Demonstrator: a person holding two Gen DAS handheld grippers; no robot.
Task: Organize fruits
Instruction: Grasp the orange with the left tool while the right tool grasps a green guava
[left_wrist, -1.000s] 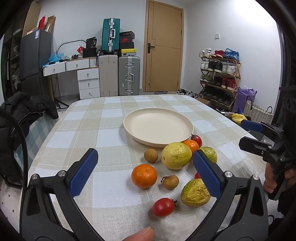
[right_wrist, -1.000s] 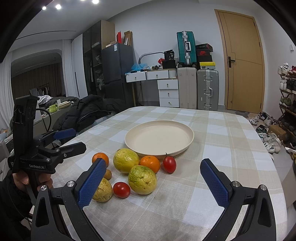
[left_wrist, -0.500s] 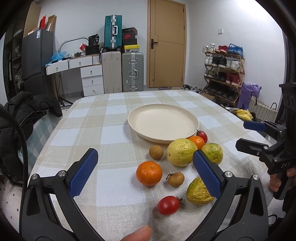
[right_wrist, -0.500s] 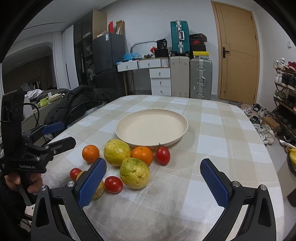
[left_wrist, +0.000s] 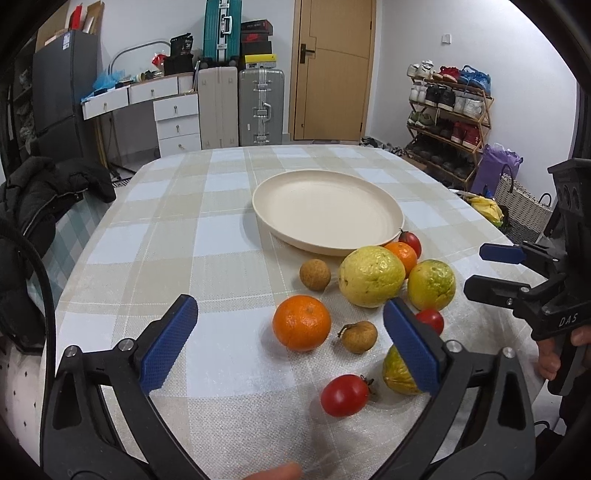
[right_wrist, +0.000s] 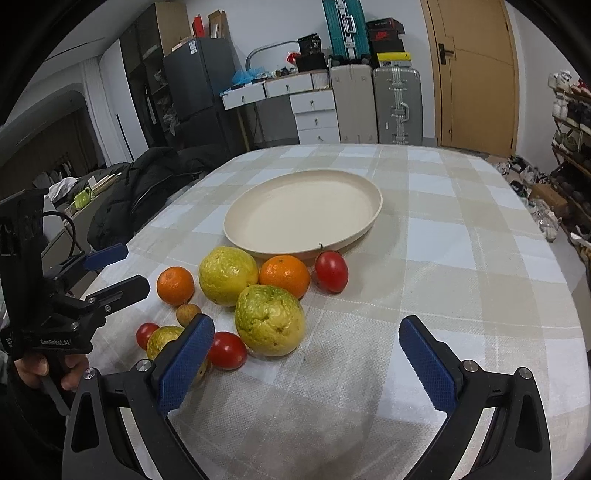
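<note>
Both hand-held grippers hover with jaws wide apart, empty: left gripper (left_wrist: 290, 341), right gripper (right_wrist: 306, 360).

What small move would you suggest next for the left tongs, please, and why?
Probably ease the open left tongs down and forward around the orange: it sits between the fingers, apart from the other fruit, and the plate holds nothing yet.

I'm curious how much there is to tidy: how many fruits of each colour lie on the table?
Orange fruits: 2
Red tomatoes: 3
Small brown fruits: 2
Yellow-green fruits: 3
Total: 10
</note>
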